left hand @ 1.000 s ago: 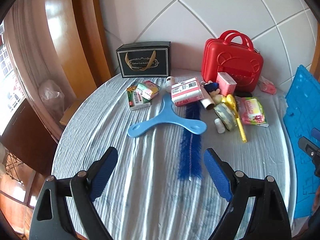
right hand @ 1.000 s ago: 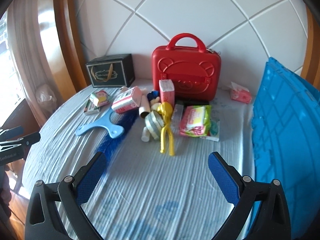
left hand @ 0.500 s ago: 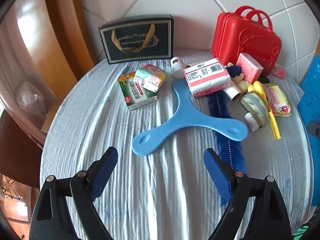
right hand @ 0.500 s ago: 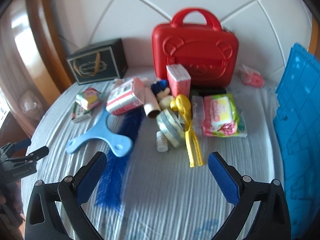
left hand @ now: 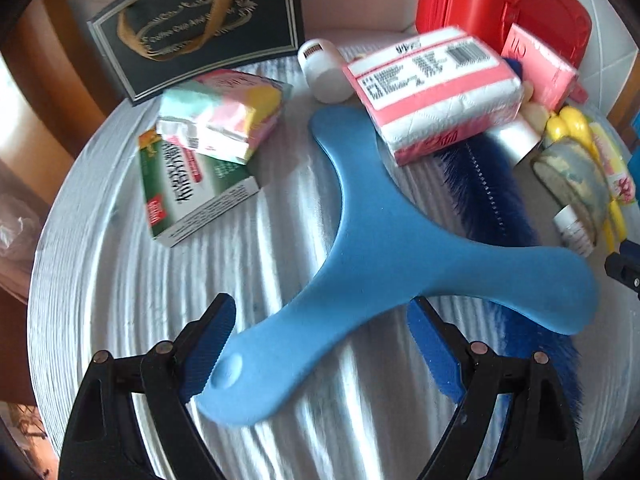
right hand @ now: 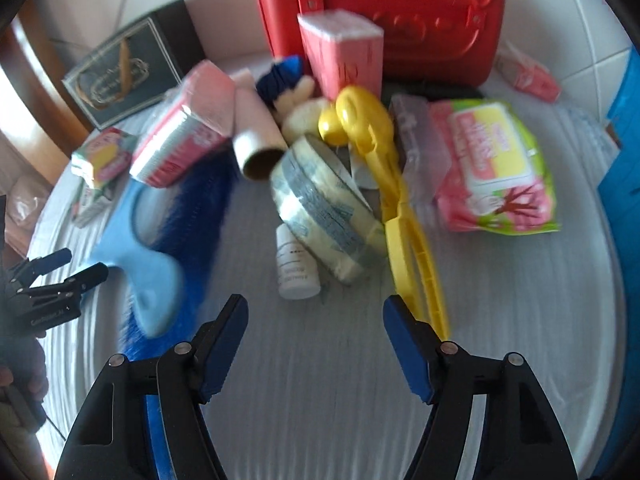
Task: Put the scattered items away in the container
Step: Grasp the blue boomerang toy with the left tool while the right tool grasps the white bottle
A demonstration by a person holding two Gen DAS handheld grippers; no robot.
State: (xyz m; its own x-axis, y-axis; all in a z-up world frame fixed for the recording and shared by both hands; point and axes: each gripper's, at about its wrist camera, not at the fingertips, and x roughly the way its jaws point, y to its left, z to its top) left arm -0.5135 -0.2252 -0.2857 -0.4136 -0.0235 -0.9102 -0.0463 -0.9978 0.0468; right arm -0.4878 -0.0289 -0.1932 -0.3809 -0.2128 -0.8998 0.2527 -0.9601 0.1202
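My left gripper [left hand: 320,320] is open, its jaws astride the near arm of a light blue three-armed boomerang [left hand: 376,256] lying on the table. A dark blue bristle brush [left hand: 492,196] lies under the boomerang. My right gripper [right hand: 316,320] is open and empty, just short of a small white bottle [right hand: 296,268], a tape roll [right hand: 324,208] and yellow plastic tongs [right hand: 404,216]. The blue container [right hand: 624,152] stands at the right edge.
A red case [right hand: 384,12] and a black gift box [left hand: 200,20] stand at the back by the wall. Pink tissue pack [left hand: 432,88], green box [left hand: 192,188], pastel sponge pack [left hand: 224,116], wet wipes [right hand: 496,164], pink carton [right hand: 344,52] and cardboard tube [right hand: 256,148] lie scattered.
Both grippers have moved forward and down toward the items. The left now straddles the boomerang's near arm; the right has closed in on the bottle and tape roll.
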